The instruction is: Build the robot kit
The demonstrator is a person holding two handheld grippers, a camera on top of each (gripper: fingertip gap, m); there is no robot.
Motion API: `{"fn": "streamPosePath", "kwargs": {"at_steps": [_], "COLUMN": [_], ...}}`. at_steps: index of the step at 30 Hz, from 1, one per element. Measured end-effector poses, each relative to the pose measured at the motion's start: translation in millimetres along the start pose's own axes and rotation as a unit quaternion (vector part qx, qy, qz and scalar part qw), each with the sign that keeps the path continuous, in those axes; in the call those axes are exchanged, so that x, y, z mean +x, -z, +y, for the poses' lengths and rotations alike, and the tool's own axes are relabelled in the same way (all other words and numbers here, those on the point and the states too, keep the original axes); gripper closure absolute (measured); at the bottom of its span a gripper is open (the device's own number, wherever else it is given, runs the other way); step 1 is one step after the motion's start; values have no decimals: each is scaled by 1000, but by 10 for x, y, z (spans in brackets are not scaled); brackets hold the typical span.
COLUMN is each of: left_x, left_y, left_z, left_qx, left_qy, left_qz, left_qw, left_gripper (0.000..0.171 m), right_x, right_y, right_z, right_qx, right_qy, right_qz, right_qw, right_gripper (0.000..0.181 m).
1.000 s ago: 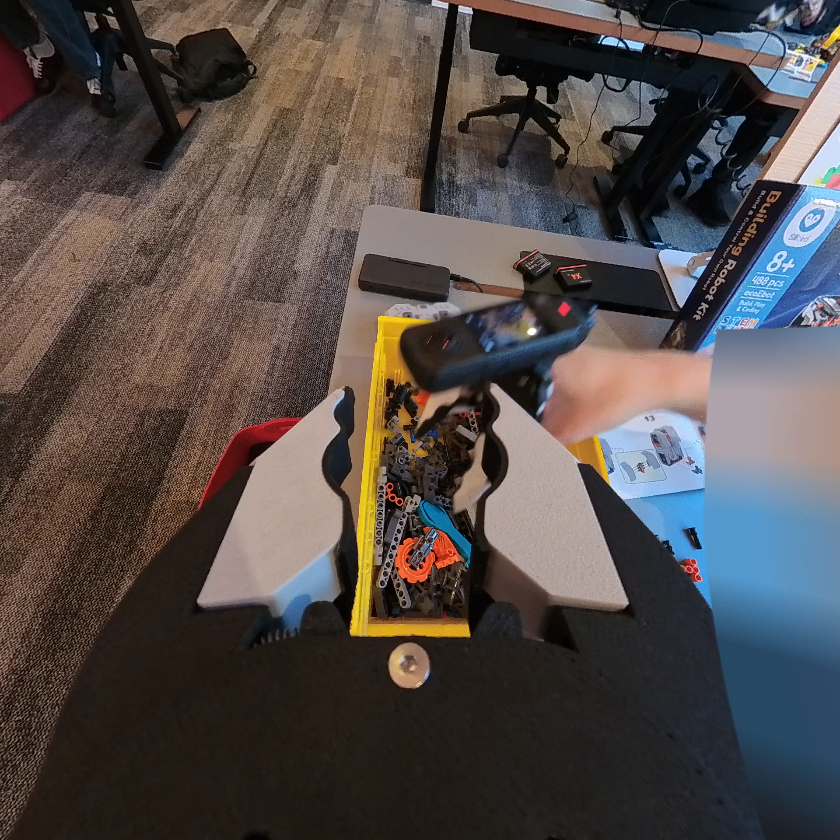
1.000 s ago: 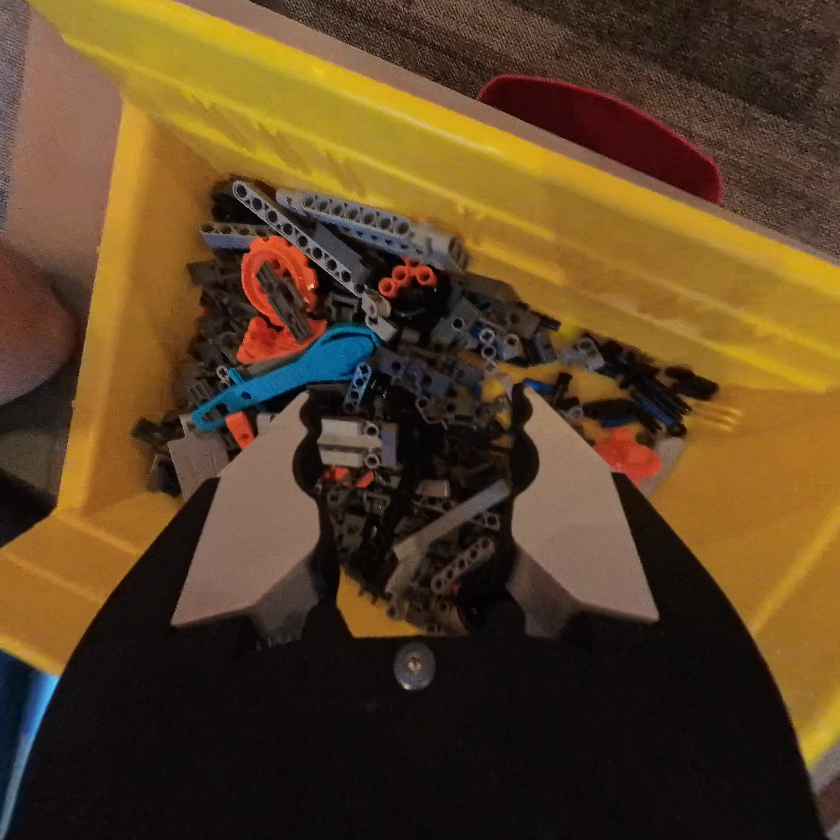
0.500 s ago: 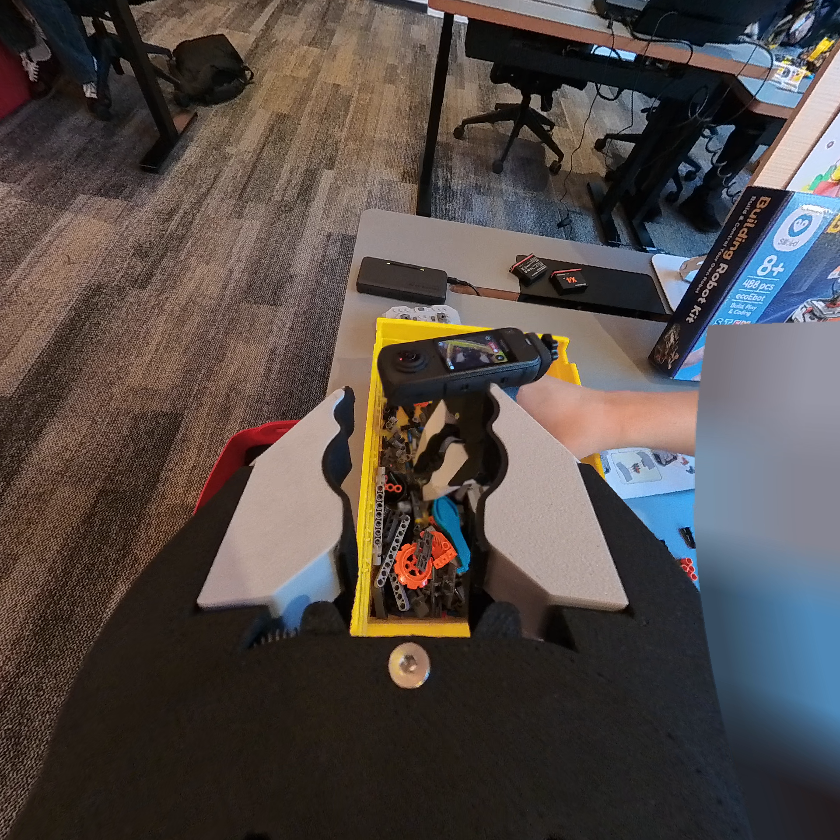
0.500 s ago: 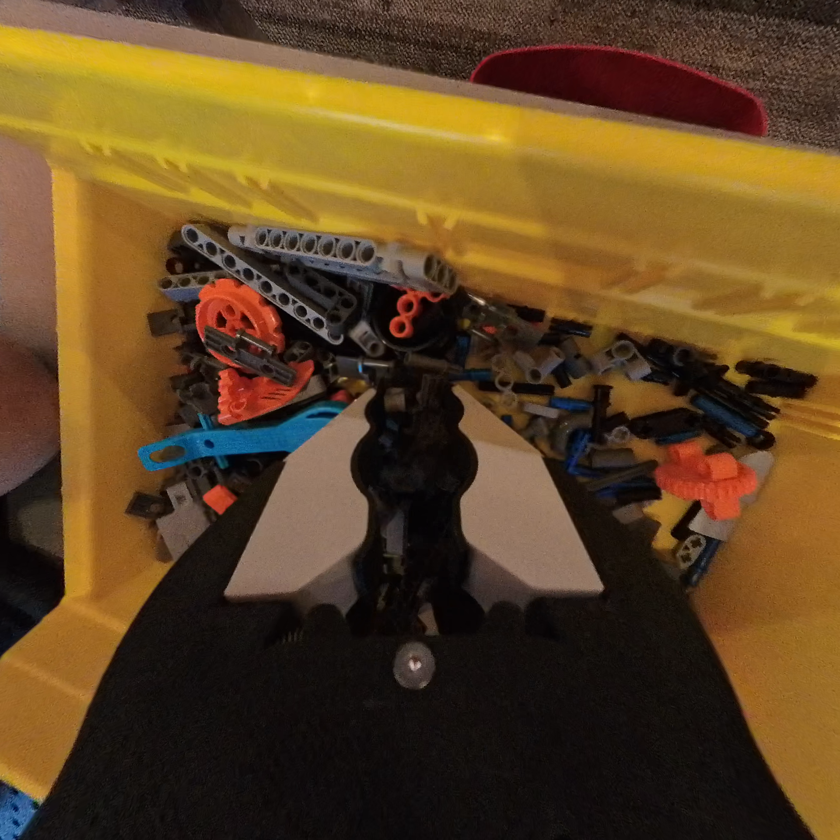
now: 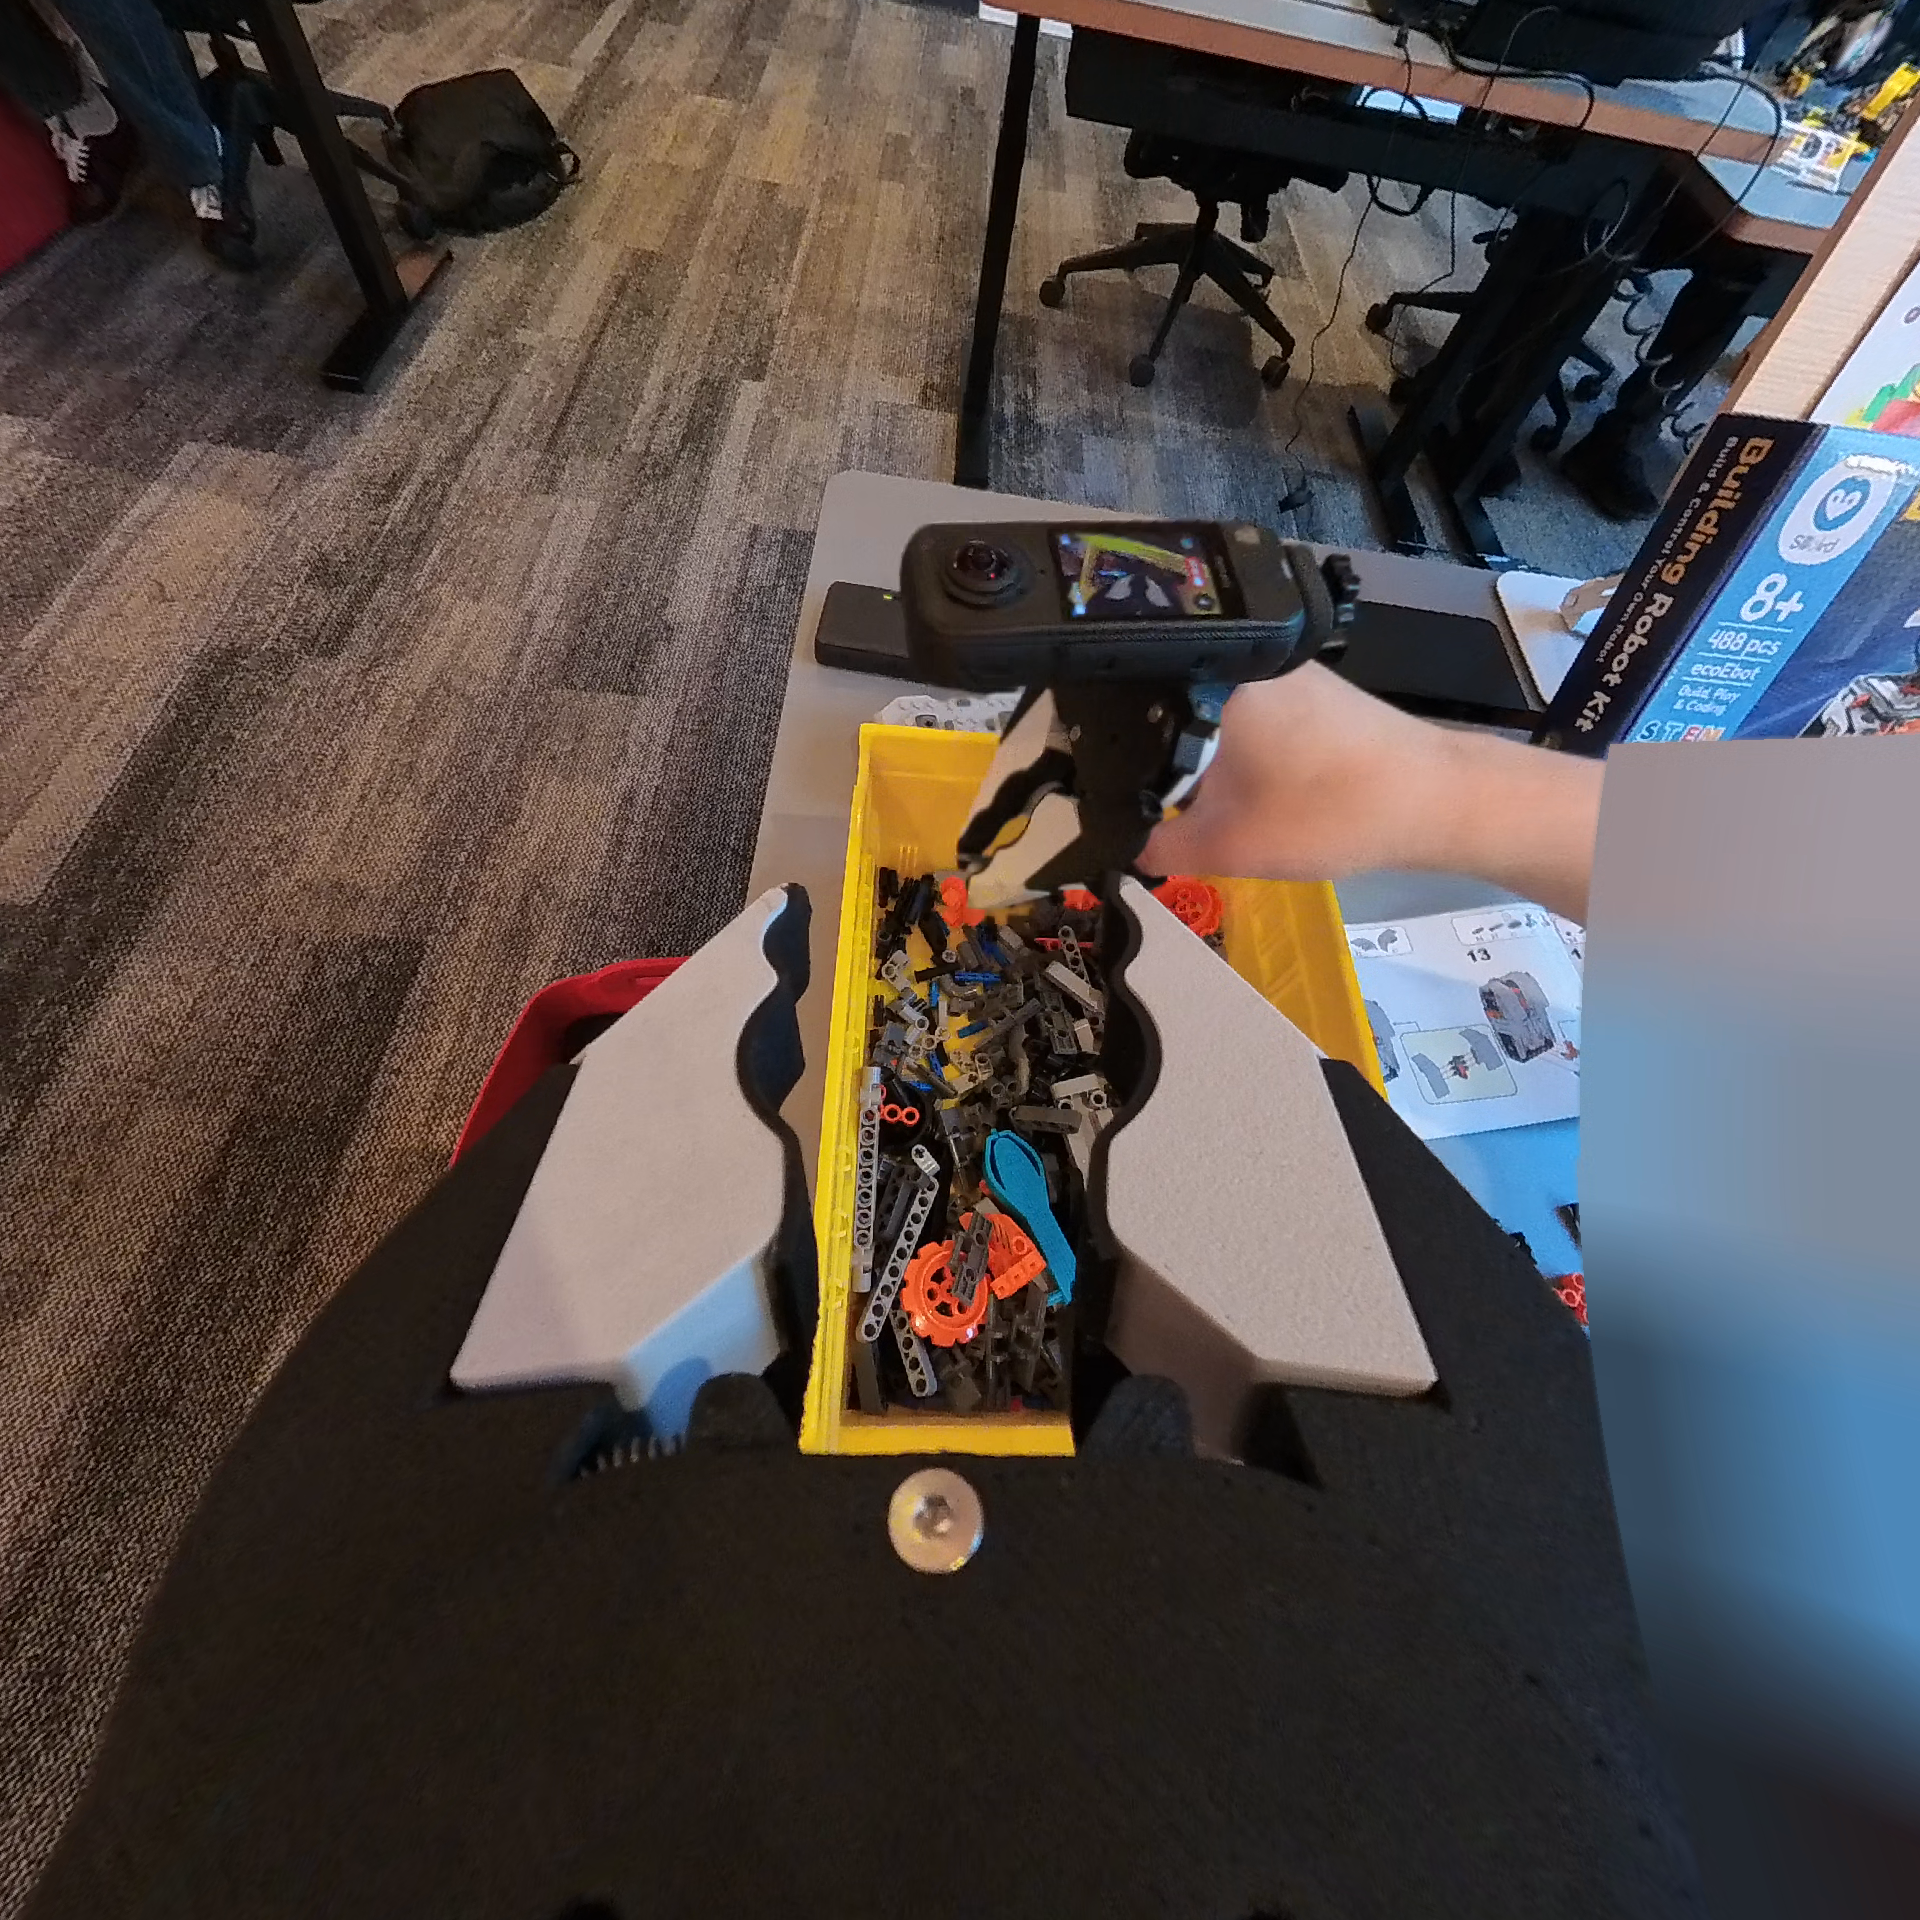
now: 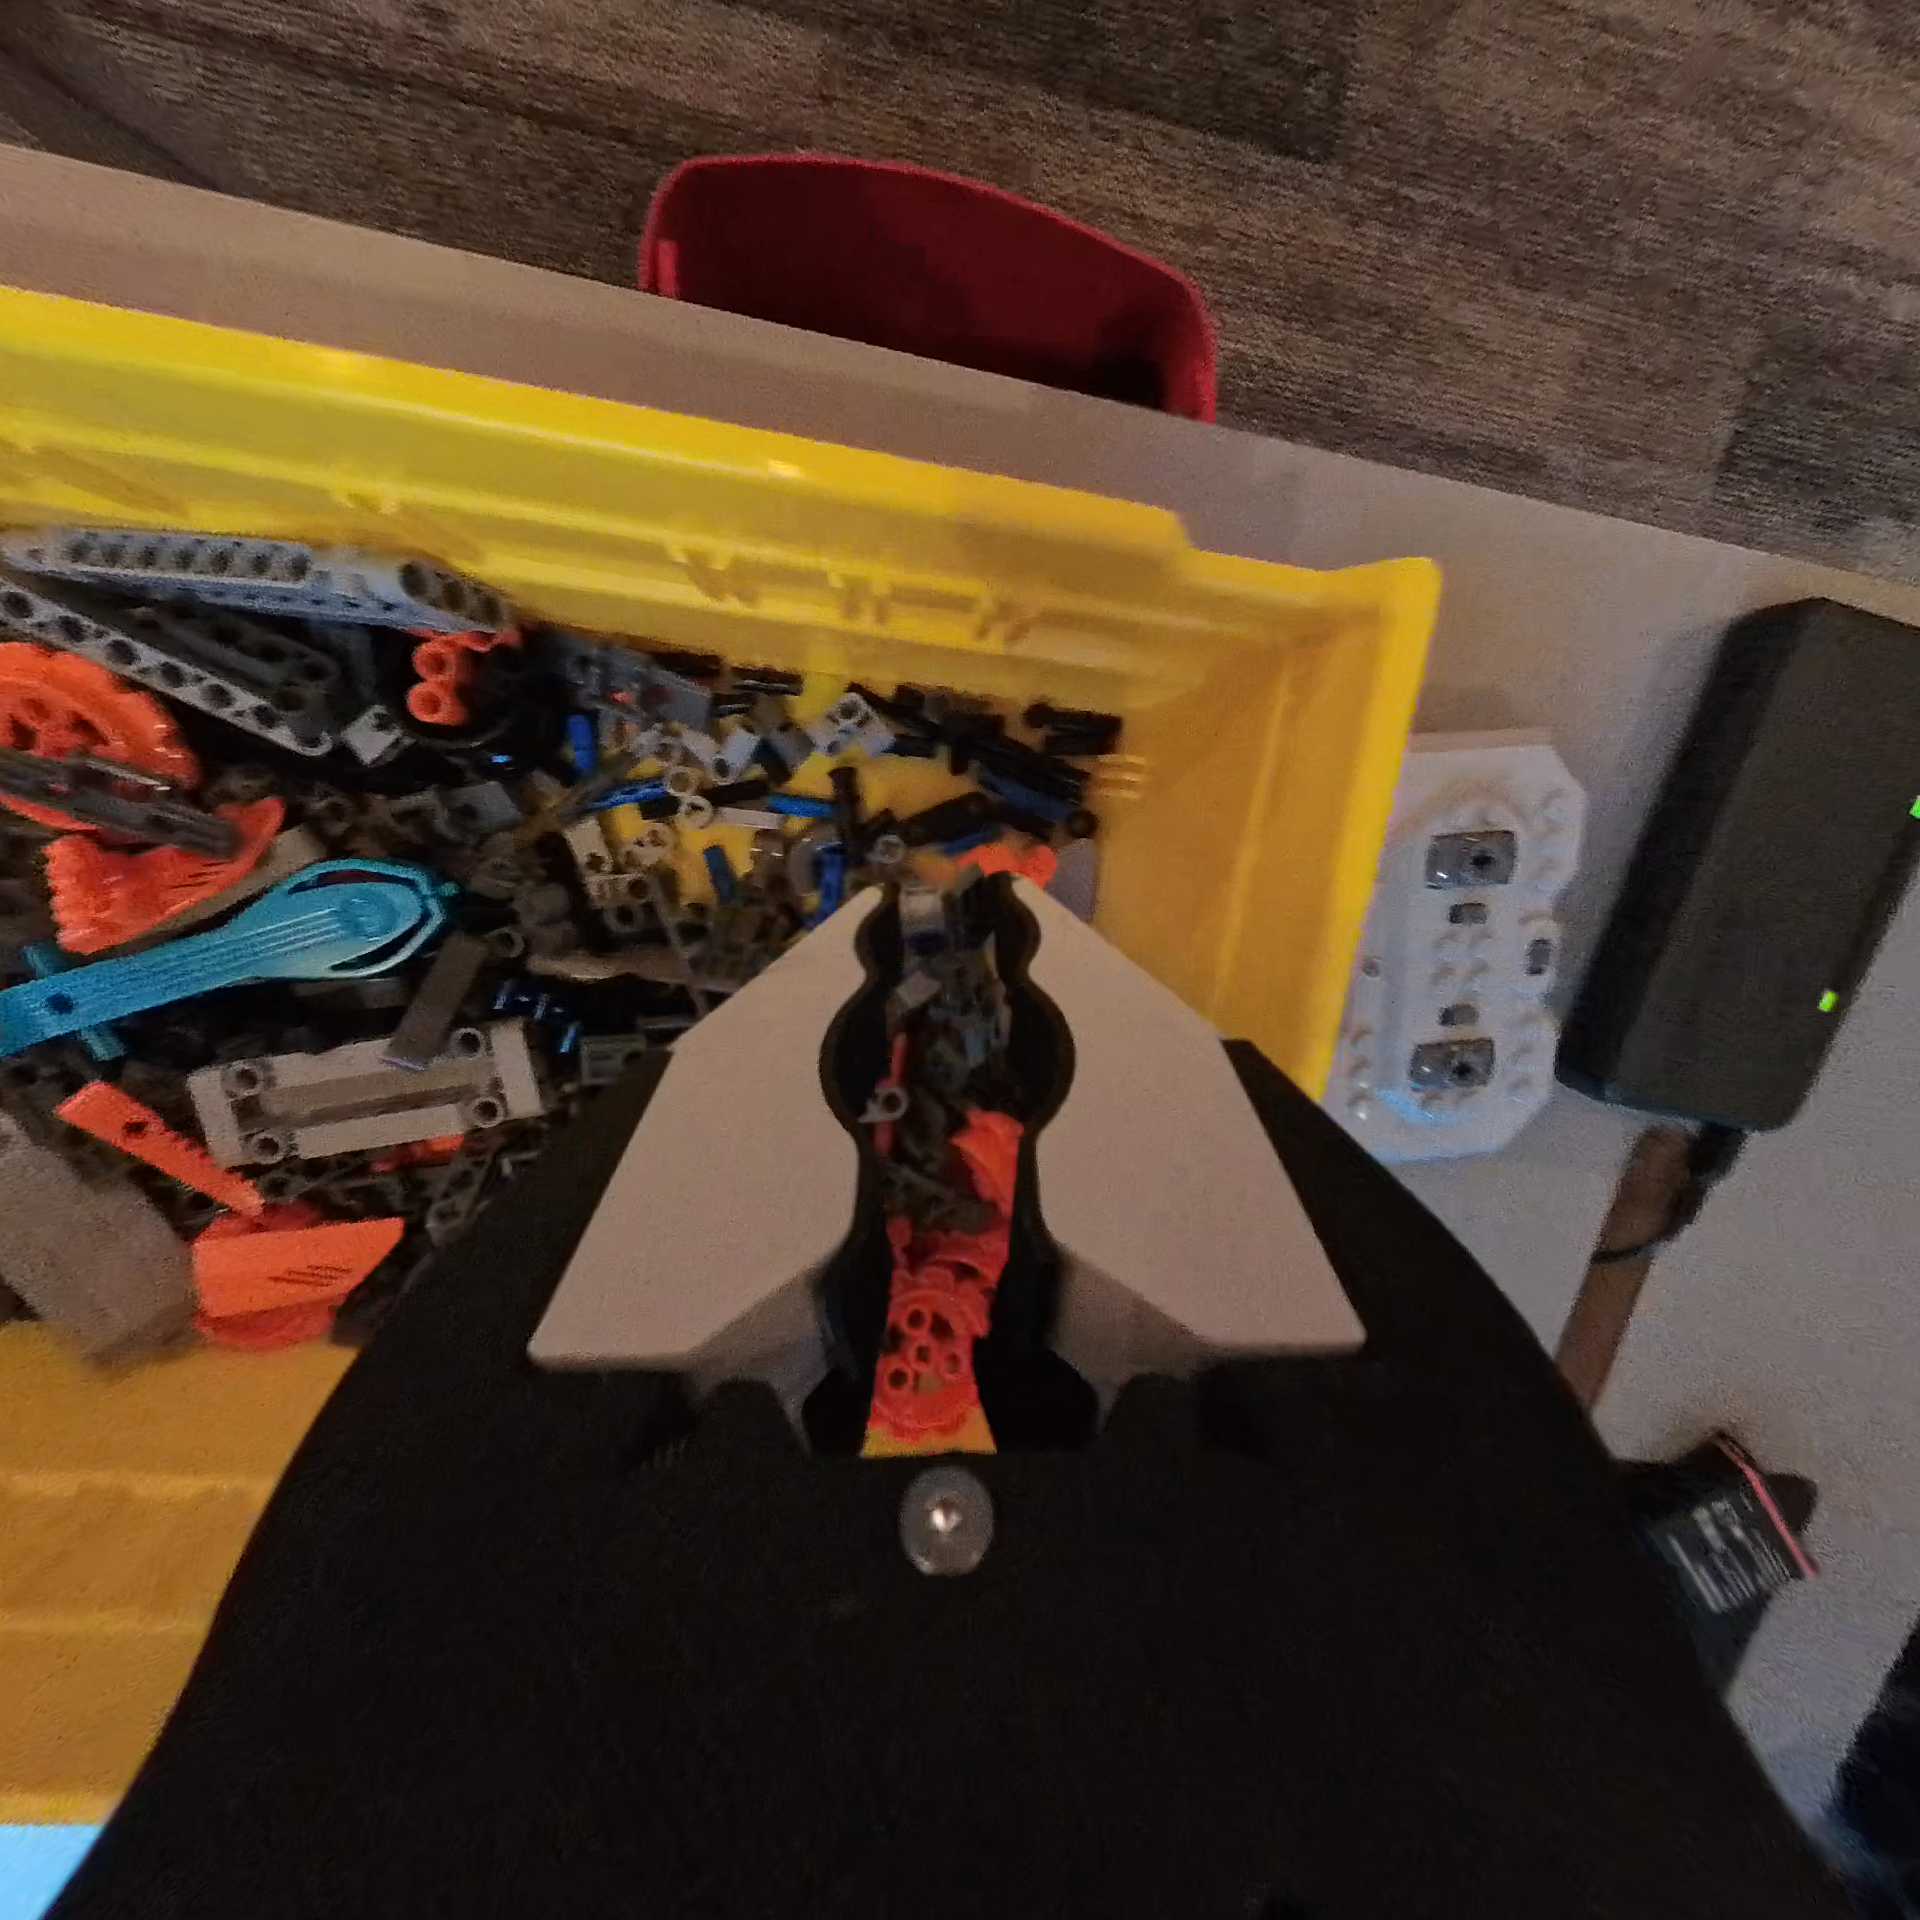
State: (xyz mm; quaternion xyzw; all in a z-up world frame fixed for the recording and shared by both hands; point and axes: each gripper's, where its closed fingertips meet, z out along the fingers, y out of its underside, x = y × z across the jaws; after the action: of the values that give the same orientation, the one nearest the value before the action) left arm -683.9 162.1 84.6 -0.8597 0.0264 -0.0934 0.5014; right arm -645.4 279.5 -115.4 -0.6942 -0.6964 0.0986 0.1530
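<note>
A red bin (image 5: 566, 1013) stands on the floor off the surface's (image 5: 831, 582) left edge. The left gripper (image 5: 951, 1023), jaws wide and empty, hangs above the yellow tray (image 5: 831, 1195) of building parts (image 5: 977, 1049). At the tray's far end, the right gripper (image 6: 940, 904), jaws nearly closed, sits low among parts; whether it grips one is unclear.

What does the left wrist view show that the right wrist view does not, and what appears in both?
Only the left wrist view: the open left tool, the hand holding the right tool, the printed box, the instruction sheet.

Only the right wrist view: the white plate beside the bin.

Both: the yellow bin of parts, the blue piece, the red container, the black box.
</note>
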Motion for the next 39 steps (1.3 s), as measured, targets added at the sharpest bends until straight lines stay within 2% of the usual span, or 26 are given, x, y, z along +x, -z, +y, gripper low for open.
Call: {"fn": "streamPosePath", "kwargs": {"at_steps": [2,6,9,13,17,21,23,26,31,37,39], "left_x": [4,10,13,20,23,24,23,19,16,19,20], "left_y": [-5,-13,-9,-10,-12,-16,-10,-1,-2,-1,-3], "left_z": [2,8,3,7,5,15,11,7,8,7,9], "left_qx": [-1,-4,-2,-4,-3,-6,-4,-2,-2,-2,-2], "left_qy": [-1,-2,-2,-3,-3,-4,-4,-3,-2,-2,-2], "left_qz": [0,1,1,1,1,3,3,3,4,4,5], "left_qw": [1000,1000,1000,1000,1000,1000,1000,1000,1000,1000,1000], "left_gripper": [118,118,118,118,118,118,118,118,118,118,118], "right_x": [45,-165,-574,-758,-897,-889,-857,-807,-554,57,44], "right_y": [-9,-3,-44,-251,-278,-288,-263,-219,-144,-45,-4], "right_z": [11,-10,89,324,385,399,416,428,334,106,39], "right_qx": [-9,1,-14,-63,-86,-85,-90,-92,-78,-42,-23], "right_qy": [-6,38,68,131,123,143,151,142,129,70,59], "right_qz": [5,-36,-133,-139,-176,-163,-156,-159,-114,-6,-16], "right_qw": [1000,999,989,980,973,972,972,973,982,997,998], "right_gripper": [145,136,130,112,120,144,169,168,169,168,145]}}
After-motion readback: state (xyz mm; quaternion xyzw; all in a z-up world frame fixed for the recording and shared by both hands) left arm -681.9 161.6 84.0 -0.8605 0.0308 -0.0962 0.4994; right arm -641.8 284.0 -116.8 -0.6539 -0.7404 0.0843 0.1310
